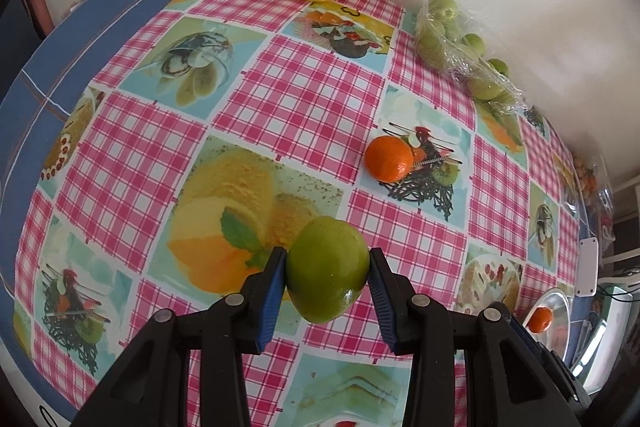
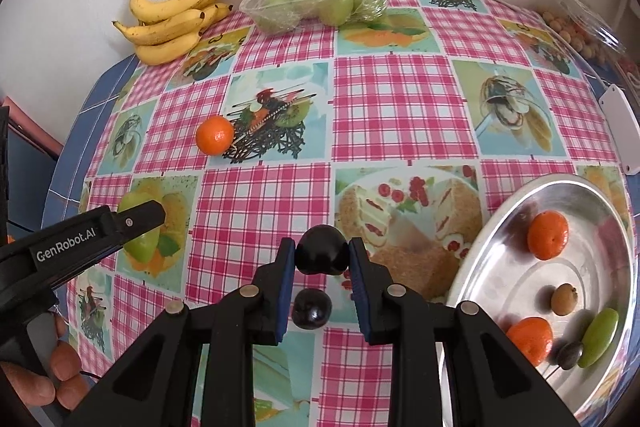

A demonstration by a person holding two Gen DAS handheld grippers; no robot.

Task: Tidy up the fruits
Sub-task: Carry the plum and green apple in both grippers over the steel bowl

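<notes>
Left tool (image 1: 328, 273) clamped on smooth green oval fruit (image 1: 327, 269), lower centre of left view, lifted clear of checked pink oilcloth surface (image 1: 304, 99). Right tool (image 2: 322, 259) nearly closed on small dark round plum (image 2: 321, 254); second dark plum (image 2: 311, 309) lies below on surface. Round metal tray (image 2: 500, 223), lower right of right view, already holds mandarins; likely destination. Loose orange mandarin (image 2: 215, 135) left of centre, not yet collected. Yellow banana bunch (image 2: 172, 21) upper left, by wall.

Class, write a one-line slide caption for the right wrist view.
Right gripper holds a dark plum beside the metal tray.
</notes>
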